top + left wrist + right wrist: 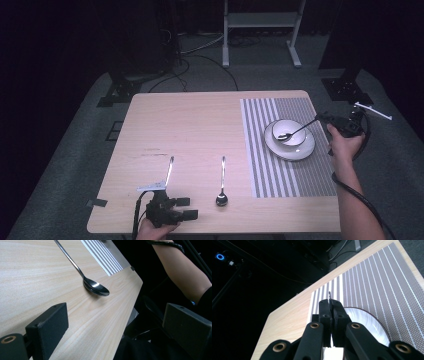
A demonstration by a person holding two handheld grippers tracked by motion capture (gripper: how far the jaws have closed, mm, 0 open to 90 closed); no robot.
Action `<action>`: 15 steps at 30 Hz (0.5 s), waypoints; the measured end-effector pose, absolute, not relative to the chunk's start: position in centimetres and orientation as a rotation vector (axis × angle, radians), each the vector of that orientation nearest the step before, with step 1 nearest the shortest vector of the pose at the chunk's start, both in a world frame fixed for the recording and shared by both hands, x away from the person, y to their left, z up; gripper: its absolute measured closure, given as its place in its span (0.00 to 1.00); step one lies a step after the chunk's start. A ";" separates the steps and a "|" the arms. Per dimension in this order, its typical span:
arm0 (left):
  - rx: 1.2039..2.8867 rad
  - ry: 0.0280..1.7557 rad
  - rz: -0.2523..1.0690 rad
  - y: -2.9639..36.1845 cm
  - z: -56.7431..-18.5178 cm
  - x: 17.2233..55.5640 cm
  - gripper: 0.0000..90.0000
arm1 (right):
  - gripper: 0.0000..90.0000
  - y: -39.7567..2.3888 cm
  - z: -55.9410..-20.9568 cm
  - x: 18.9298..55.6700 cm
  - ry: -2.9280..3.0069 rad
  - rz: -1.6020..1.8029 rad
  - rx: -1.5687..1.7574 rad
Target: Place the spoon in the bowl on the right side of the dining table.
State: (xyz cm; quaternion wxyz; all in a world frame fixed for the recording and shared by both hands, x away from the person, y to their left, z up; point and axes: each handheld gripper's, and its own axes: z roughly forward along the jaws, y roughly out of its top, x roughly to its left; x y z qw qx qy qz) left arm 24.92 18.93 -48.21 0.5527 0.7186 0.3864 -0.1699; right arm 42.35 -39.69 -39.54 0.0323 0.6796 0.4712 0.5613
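Wood table (200,125), striped placemat (280,160) on its right half. White plate (290,145) w/ bowl (289,131) at mat's far part. R gripper (322,118) at right edge, jaws clamped on a spoon (295,132) handle, its head in the bowl. L gripper (186,208) near-left edge, jaws wide, nothing between. 2nd spoon (222,187) lies near-centre; thin utensil (169,172) left of it, type unclear.

Two black jaws pinching a thin metal handle

The right gripper (329,305) is squeezing its jaws tight on a thin metal handle (329,295), which is sticking out past the tips. A white plate (367,326) is sitting just behind the jaws on the striped mat (372,282), and the mat is lying on the wooden table (284,322).
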 end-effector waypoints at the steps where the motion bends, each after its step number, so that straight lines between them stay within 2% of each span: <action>1: 1.699 0.914 -0.402 18.9 -48.2 24.9 0.05 | 0.97 -39.7 -39.7 42.3 1.450 1.723 2.097; 15: 1.699 0.913 -0.392 19.0 -48.2 25.0 0.05 | 0.96 -40.1 -40.7 42.3 1.440 1.710 2.125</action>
